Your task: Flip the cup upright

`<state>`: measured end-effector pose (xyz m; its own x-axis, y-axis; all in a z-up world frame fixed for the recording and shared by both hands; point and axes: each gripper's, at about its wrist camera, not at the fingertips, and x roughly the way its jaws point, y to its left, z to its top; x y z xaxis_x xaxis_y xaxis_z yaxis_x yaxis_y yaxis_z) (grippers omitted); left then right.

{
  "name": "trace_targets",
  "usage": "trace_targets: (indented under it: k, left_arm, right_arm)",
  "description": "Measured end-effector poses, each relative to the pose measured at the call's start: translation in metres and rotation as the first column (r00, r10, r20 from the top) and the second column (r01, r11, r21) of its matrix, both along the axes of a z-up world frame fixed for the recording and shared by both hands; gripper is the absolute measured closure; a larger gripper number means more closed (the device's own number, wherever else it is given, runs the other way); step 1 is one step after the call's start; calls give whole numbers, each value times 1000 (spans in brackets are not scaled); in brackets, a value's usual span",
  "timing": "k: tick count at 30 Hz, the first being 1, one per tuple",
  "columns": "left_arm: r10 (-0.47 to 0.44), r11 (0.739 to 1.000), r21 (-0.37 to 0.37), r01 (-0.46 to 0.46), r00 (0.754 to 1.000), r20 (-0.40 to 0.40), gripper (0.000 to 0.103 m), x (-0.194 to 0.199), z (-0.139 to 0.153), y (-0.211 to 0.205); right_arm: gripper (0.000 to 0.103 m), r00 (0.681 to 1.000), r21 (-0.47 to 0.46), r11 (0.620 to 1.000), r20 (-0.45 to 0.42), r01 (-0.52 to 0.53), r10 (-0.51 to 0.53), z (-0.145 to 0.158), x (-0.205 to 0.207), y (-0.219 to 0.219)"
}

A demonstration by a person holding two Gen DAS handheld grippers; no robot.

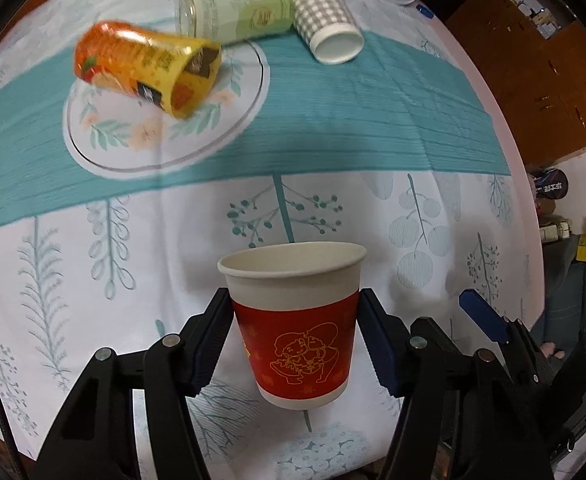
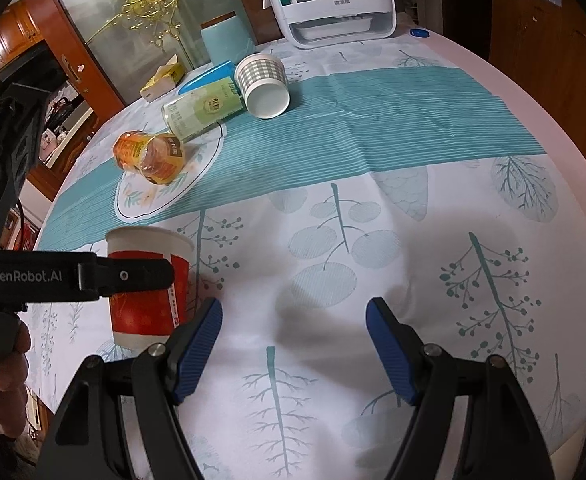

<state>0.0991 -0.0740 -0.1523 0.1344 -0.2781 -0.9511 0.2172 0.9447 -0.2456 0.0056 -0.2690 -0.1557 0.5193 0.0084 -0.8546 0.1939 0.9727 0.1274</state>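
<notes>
A red and white paper cup (image 1: 295,322) stands upright, mouth up, between the fingers of my left gripper (image 1: 293,340). The pads touch its sides, so the gripper is shut on the cup. Its base looks just above or on the tablecloth; I cannot tell which. The same cup (image 2: 145,280) shows at the left of the right wrist view, partly hidden by the left gripper's finger (image 2: 125,276). My right gripper (image 2: 295,344) is open and empty over the cloth, to the right of the cup.
A grey-checked paper cup (image 1: 327,20) lies on its side at the far end. An orange-yellow can (image 1: 145,66) lies on a round floral mat (image 1: 105,148). A green bottle (image 1: 237,12) lies beside it. A white appliance (image 2: 333,0) stands at the back. The table edge curves at right.
</notes>
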Motion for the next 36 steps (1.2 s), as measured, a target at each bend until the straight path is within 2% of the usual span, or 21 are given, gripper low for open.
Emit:
trace_targets:
  k: [5,7,11,13,18,20,23,27,36]
  left_arm:
    - [-8,999,34,3,988,155,41,-7,20,-1]
    - [-12,999,40,3,973,231,41,-11,26,-3]
    - [-9,999,33,-2,947,321,41,-13,31,-5]
    - [3,1000,27,-14,929,370,41,-14,29,-4]
    - [51,998,10,-64,864,501,41,-17,16,-1]
    - [62,997,1,-73,847,528,41,-18,9,0]
    - [67,997,-16,-70,836,544,41,-22,0,2]
    - [36,998,16,-55,812,583,41,-30,0,-3]
    - [-2,999,41,-28,799,601,42,-55,-2,-8]
  right_arm:
    - [28,1000,2,1000,12,2,-2,0,-2,2]
    - [28,1000,1,1000,17,5,-5,-1,-2,2]
    - [28,999,8,1000,26,23,-23,-3,-2,0]
    - [28,999,10,999,30,31,-32,-4,-2,-1]
    - [28,999,16,999,32,40,-41,-9,0,-1]
    - [28,999,13,999,30,38,-38,-10,0,0]
    - [28,999,5,999,27,35,-35,-12,0,2]
    - [28,999,5,999,25,38,-38,-14,-1,2]
    - [28,999,5,999,22,42,-43,-18,-10,3]
